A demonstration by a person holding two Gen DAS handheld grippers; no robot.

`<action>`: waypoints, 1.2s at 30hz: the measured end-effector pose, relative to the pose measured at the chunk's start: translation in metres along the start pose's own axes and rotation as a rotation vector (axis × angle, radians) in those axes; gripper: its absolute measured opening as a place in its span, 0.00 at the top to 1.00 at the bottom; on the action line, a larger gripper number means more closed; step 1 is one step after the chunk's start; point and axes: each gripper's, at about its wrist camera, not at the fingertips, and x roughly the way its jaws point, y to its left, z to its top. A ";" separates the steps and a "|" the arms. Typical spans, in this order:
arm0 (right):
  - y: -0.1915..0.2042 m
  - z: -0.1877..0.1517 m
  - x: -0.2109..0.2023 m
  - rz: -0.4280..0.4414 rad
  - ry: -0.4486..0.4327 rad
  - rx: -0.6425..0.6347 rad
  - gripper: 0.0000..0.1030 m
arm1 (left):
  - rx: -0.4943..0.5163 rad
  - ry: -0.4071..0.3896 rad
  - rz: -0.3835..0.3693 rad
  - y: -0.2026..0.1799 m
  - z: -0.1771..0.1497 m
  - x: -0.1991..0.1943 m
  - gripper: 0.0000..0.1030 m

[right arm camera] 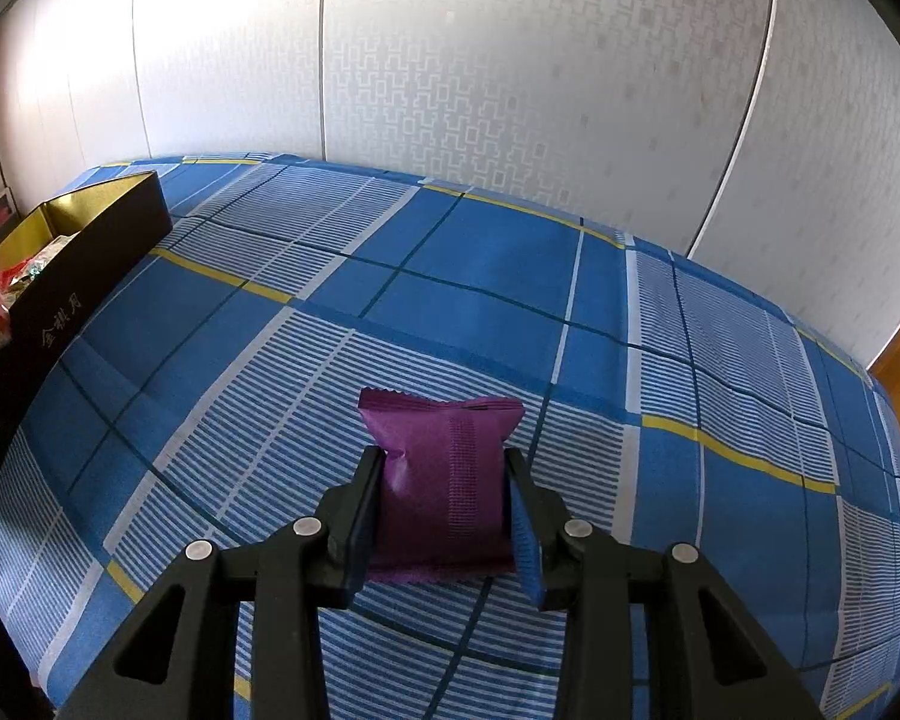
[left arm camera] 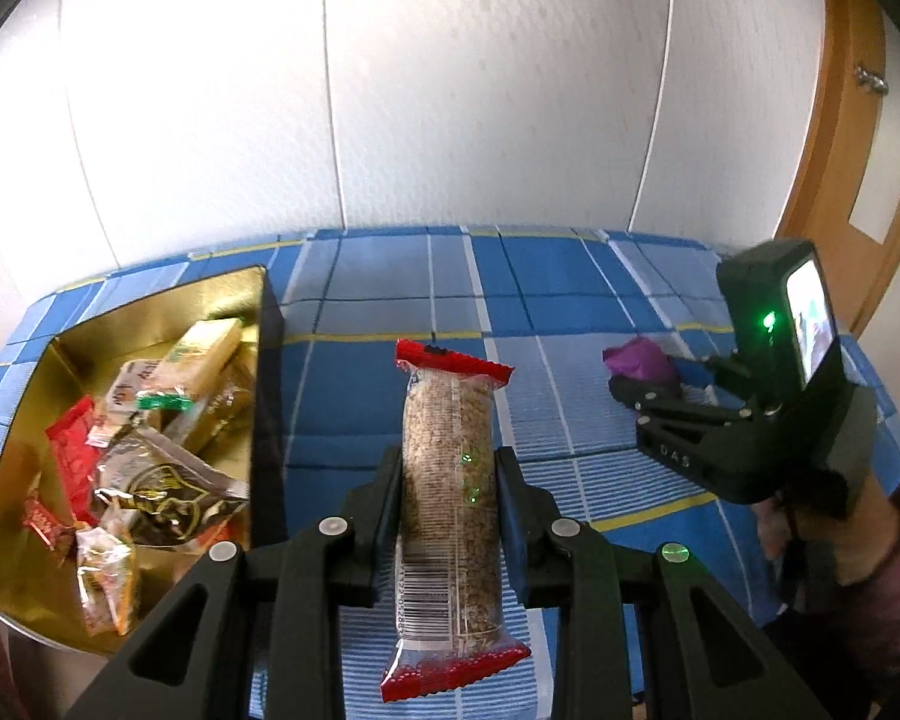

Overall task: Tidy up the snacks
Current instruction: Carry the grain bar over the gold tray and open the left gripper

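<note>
My left gripper (left arm camera: 449,468) is shut on a long clear snack bar with red ends (left arm camera: 450,498), held just right of the gold-lined box (left arm camera: 270,324). The box holds several wrapped snacks (left arm camera: 144,456). My right gripper (right arm camera: 444,468) is shut on a purple snack packet (right arm camera: 444,480) above the blue checked cloth (right arm camera: 480,276). In the left wrist view the right gripper (left arm camera: 636,387) shows at the right with the purple packet (left arm camera: 639,357) in its fingers.
The box's dark outer wall (right arm camera: 84,276) stands at the far left in the right wrist view. A white panelled wall (right arm camera: 510,90) runs behind the table. A wooden door (left arm camera: 852,138) is at the right.
</note>
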 end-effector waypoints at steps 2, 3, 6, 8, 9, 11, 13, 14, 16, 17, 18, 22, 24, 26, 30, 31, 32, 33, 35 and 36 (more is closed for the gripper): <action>0.000 0.000 0.000 0.000 0.000 0.000 0.63 | -0.013 -0.006 0.003 0.004 0.001 -0.005 0.72; 0.000 0.000 0.000 0.000 0.000 0.000 0.63 | -0.019 -0.008 0.004 0.006 0.001 -0.008 0.72; 0.000 0.000 0.000 -0.003 0.000 -0.002 0.63 | -0.030 -0.014 0.015 0.011 0.001 -0.013 0.72; 0.001 0.000 0.000 -0.005 -0.001 -0.004 0.63 | -0.044 -0.016 0.021 0.017 0.000 -0.016 0.72; 0.000 0.000 0.000 -0.005 -0.001 -0.004 0.63 | -0.052 -0.017 0.030 0.020 0.000 -0.018 0.72; 0.001 0.000 0.000 -0.006 -0.001 -0.004 0.63 | -0.067 -0.023 0.045 0.026 0.000 -0.021 0.72; 0.000 0.000 0.000 -0.004 -0.001 -0.003 0.63 | -0.084 -0.028 0.069 0.035 0.000 -0.023 0.72; 0.001 -0.001 0.000 -0.004 -0.001 -0.003 0.63 | -0.095 -0.028 0.082 0.040 0.000 -0.024 0.72; 0.001 0.000 0.000 -0.005 -0.001 -0.004 0.63 | -0.120 -0.029 0.106 0.051 0.000 -0.026 0.72; 0.001 0.000 0.000 -0.005 -0.001 -0.004 0.63 | -0.131 -0.030 0.118 0.057 0.000 -0.027 0.72; 0.001 0.000 0.000 -0.006 -0.001 -0.005 0.63 | -0.142 -0.030 0.132 0.063 -0.001 -0.028 0.72; 0.001 0.000 -0.001 -0.006 -0.001 -0.004 0.63 | -0.186 -0.023 0.189 0.088 -0.005 -0.030 0.72; 0.001 0.000 -0.001 -0.008 -0.001 -0.006 0.63 | -0.205 -0.016 0.211 0.099 -0.008 -0.031 0.72; 0.001 0.000 -0.001 -0.010 -0.002 -0.007 0.63 | -0.217 -0.013 0.231 0.107 -0.012 -0.032 0.72; 0.001 0.000 -0.001 -0.012 -0.002 -0.009 0.63 | -0.230 -0.004 0.262 0.118 -0.018 -0.033 0.72; 0.001 0.000 -0.001 -0.013 -0.002 -0.010 0.63 | -0.233 -0.001 0.267 0.121 -0.020 -0.033 0.72; 0.001 0.000 -0.001 -0.014 -0.003 -0.010 0.63 | -0.237 0.003 0.274 0.124 -0.023 -0.033 0.72; 0.001 0.000 0.000 -0.014 -0.003 -0.011 0.63 | -0.242 0.007 0.280 0.127 -0.025 -0.034 0.72; 0.001 0.000 0.000 -0.014 -0.003 -0.011 0.63 | -0.266 0.014 0.283 0.139 -0.031 -0.037 0.72; 0.001 0.000 0.000 -0.014 -0.003 -0.011 0.63 | -0.291 0.017 0.280 0.149 -0.034 -0.039 0.72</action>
